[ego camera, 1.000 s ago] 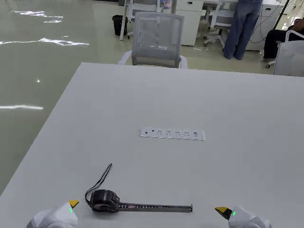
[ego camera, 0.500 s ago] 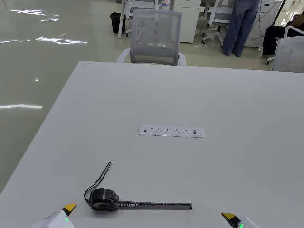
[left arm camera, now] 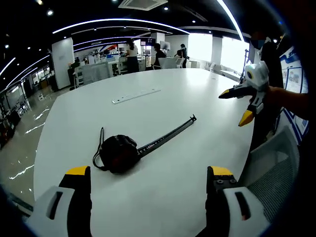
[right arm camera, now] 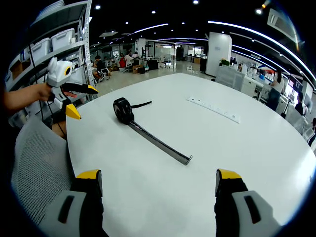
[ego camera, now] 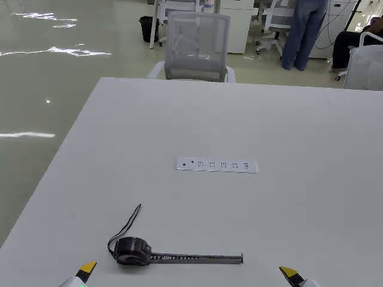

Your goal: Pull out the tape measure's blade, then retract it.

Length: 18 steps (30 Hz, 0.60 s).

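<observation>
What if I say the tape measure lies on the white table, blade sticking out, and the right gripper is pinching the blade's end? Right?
Not quite. The right gripper view shows the right gripper open, apart from the blade's end. The tape measure does lie on the white table, blade sticking out.

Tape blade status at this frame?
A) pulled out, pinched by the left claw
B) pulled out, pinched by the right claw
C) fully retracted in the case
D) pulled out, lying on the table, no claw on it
D: the blade lies extended from the tape measure body flat on the table, while the left claw and right claw are both open and apart from it.
</observation>
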Motion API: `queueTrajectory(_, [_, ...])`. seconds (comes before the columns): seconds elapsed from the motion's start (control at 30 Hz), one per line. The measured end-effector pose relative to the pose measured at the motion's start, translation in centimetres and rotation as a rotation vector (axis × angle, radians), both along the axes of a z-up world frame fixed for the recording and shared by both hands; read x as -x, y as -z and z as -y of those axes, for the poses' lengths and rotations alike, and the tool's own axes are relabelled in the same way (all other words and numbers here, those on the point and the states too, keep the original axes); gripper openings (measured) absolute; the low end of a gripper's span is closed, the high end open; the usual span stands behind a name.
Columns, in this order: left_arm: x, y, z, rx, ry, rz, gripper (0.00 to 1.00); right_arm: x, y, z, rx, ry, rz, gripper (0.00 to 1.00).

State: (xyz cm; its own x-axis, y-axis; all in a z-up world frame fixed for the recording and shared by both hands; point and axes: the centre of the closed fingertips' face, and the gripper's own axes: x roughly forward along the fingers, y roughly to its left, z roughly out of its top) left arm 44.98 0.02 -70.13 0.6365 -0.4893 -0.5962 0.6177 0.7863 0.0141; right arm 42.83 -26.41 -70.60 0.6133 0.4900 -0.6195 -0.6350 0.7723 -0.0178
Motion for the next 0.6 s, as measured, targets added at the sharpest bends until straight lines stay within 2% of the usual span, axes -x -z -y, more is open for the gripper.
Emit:
queueTrajectory(0.13, [0.3,-0.1,0.2,-0.008,-0.019,0.007,0.97,0.2,-0.1,-0.4,0.005,0.016,-0.001,0.98])
queueTrajectory(0.27, [0.4,-0.2,0.2,0.008,-0.048,0.005,0.97,0.5,0.0,-0.8,-0.005,0.032,-0.004,0.98])
queueTrajectory(0.37, [0.5,-0.2,0.2,0.005,-0.064,0.009,0.97,0.7,0.1,-1.1,-0.001,0.042,-0.003,0.98])
queueTrajectory(0.47, [0.5,-0.5,0.1,0.009,-0.095,0.020,0.97,0.6,-0.1,-1.3,-0.022,0.073,0.000,0.98])
queueTrajectory(0.6, [0.3,-0.8,0.0,0.025,-0.130,0.033,0.97,0.7,-0.1,-1.6,-0.017,0.086,0.009,0.98])
